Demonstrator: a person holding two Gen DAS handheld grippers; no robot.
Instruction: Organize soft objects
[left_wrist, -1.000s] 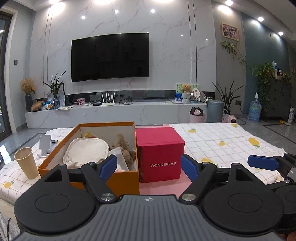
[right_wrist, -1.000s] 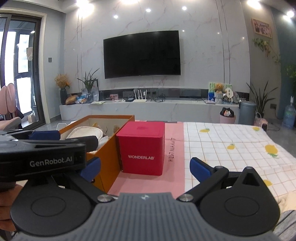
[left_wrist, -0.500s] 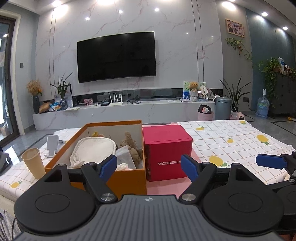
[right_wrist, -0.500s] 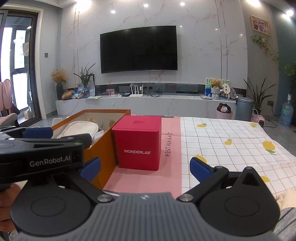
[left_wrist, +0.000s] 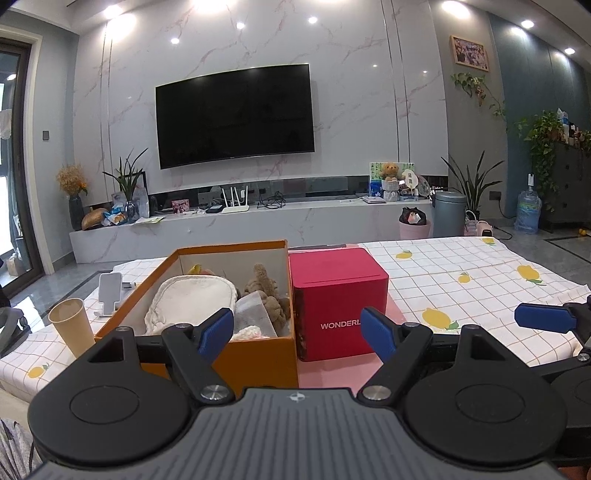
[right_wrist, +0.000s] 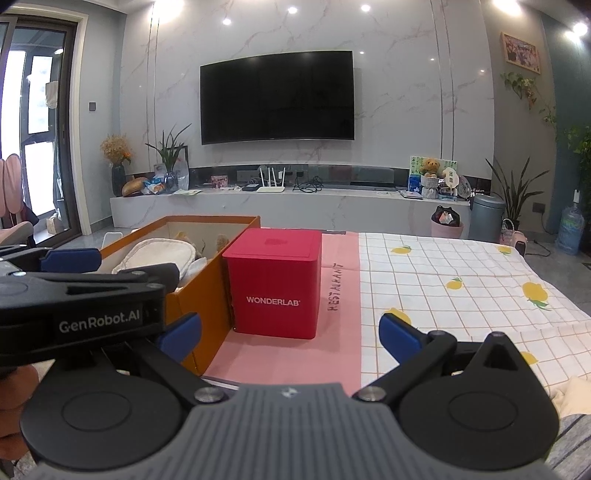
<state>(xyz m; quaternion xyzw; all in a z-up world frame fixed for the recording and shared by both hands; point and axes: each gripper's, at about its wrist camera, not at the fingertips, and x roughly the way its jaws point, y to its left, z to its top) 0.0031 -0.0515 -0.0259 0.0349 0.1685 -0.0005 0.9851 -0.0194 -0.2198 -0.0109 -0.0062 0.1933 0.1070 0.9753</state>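
Observation:
An open orange box (left_wrist: 258, 350) sits on the table and holds soft things: a white cloth pouch (left_wrist: 192, 299), a brown plush toy (left_wrist: 267, 291) and a small pale knit piece (left_wrist: 255, 332). A closed red WONDERLAB box (left_wrist: 338, 291) stands against its right side. My left gripper (left_wrist: 297, 328) is open and empty, hovering before both boxes. My right gripper (right_wrist: 290, 334) is open and empty, in front of the red box (right_wrist: 275, 280), with the orange box (right_wrist: 207, 291) to its left. The left gripper's body (right_wrist: 81, 306) crosses the right wrist view.
A paper cup (left_wrist: 72, 326) and a white phone stand (left_wrist: 110, 291) stand left of the orange box. A lemon-print tablecloth (right_wrist: 461, 280) covers the table to the right, with a pink mat (right_wrist: 295, 354) under the boxes. A TV wall lies behind.
Both cameras have drifted slightly: the boxes have shifted a little right in the left wrist view and lower in both. Both grippers stay open and empty.

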